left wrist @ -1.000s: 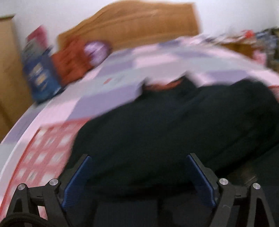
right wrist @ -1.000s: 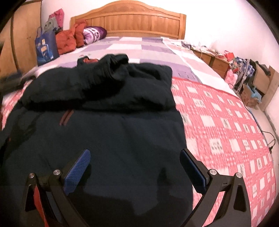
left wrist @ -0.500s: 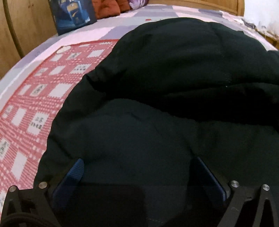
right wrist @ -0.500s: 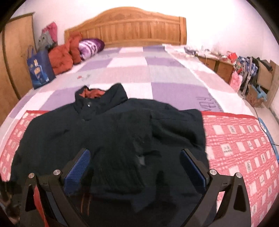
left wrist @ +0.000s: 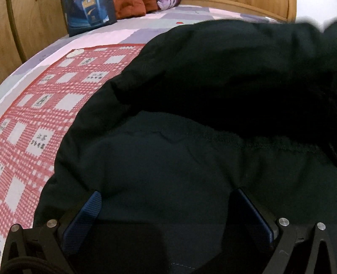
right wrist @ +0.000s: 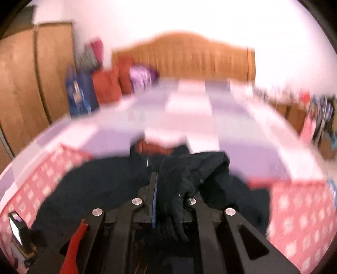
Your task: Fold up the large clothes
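Note:
A large dark jacket lies spread on the bed, with a folded-over part across its far half. My left gripper is open and low over the jacket's near hem, its blue pads wide apart on the cloth. In the blurred right wrist view the right gripper is shut on a bunched fold of the jacket, lifted above the rest of the garment. The jacket's orange-lined collar shows just beyond it.
The bed has a red-and-white checked cover near me and a purple-and-white quilt farther off. A wooden headboard, red pillows, a blue bag and a wardrobe stand at the far left.
The right gripper has shut on a fold of the jacket and lifted it, pulling back. The left gripper dropped to the near hem, then stayed still and open.

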### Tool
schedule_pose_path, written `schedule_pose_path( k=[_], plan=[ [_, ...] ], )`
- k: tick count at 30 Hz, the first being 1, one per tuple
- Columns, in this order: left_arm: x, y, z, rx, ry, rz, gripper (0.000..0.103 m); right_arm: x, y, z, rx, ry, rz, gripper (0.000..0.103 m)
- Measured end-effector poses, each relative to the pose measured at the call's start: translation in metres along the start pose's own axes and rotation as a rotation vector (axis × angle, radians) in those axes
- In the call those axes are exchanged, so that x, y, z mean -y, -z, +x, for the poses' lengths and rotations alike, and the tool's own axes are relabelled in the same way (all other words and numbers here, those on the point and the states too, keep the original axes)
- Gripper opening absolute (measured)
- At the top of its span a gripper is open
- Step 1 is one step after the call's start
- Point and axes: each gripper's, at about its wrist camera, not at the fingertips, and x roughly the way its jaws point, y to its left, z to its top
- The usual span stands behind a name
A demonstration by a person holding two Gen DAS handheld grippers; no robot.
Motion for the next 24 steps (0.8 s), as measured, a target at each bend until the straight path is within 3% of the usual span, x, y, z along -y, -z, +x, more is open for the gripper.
schedule_pose_path(
  k=[2, 7, 8, 10, 13, 15, 18, 20, 24],
  plan=[
    [0.0, 0.0, 0.001, 0.0, -0.006, 0.006, 0.103, 0.014, 0.008, -0.001, -0.036, 0.056, 0.0, 0.011],
    [0.002, 0.0, 0.0, 0.001, -0.017, 0.017, 0.103, 0.051, 0.091, 0.062, -0.488, 0.095, 0.075, 0.013],
    [0.001, -0.001, 0.0, 0.001, -0.016, 0.017, 0.103, 0.05, 0.099, 0.063, -0.504, 0.093, 0.08, 0.018],
    [0.001, -0.001, 0.0, 0.0, -0.016, 0.017, 0.103, 0.047, 0.106, 0.052, -0.462, 0.121, 0.092, 0.026],
    [0.0, -0.004, -0.003, -0.013, -0.009, 0.029, 0.103, 0.052, 0.102, 0.022, -0.365, 0.21, 0.143, 0.059],
    [0.0, -0.008, -0.017, 0.016, -0.009, 0.049, 0.103, 0.052, 0.096, -0.003, -0.288, 0.3, 0.112, 0.06],
    [0.0, -0.03, -0.053, 0.151, 0.041, 0.039, 0.103, 0.032, 0.081, -0.018, -0.196, 0.311, 0.014, 0.06],
    [0.012, -0.063, -0.063, 0.208, 0.089, 0.071, 0.103, 0.006, 0.072, -0.008, -0.181, 0.24, -0.055, 0.064],
    [0.06, -0.128, -0.044, 0.205, 0.191, 0.174, 0.103, -0.048, 0.06, 0.034, -0.21, 0.113, -0.14, 0.065]
  ],
)
